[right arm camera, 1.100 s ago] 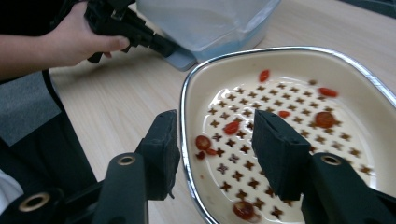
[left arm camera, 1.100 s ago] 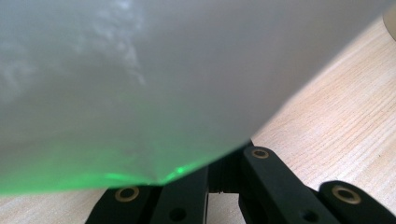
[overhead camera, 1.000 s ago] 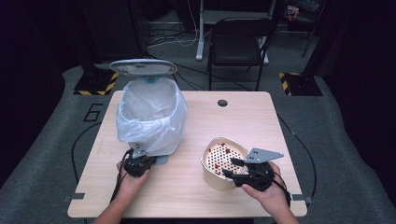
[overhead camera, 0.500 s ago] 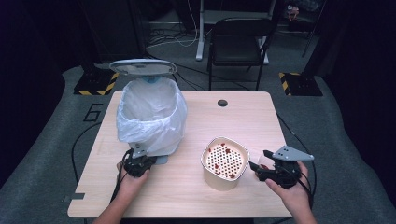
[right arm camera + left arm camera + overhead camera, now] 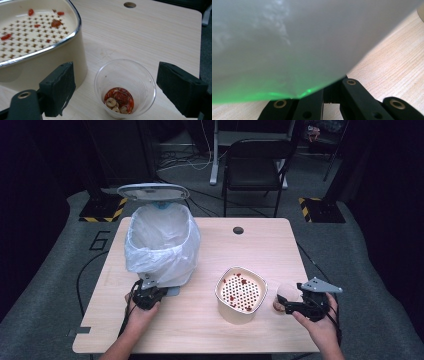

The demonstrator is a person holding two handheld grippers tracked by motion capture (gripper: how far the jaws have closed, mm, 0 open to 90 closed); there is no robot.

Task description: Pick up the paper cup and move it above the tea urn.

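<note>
Left gripper: clamped shut at the foot of the bagged bin, unmoved since a second ago. Strainer bowl: let go, standing mid-table. Right gripper: off the bowl, moved right, jaws just opened wide around the cup, not yet pressing. Looks like cup pickup next.

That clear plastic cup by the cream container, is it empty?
No: in the right gripper view the clear plastic cup has red bits and pale round slices lying at its bottom.

Cup hemmed by strainer bowl; table beyond open — unobstructed.
</note>
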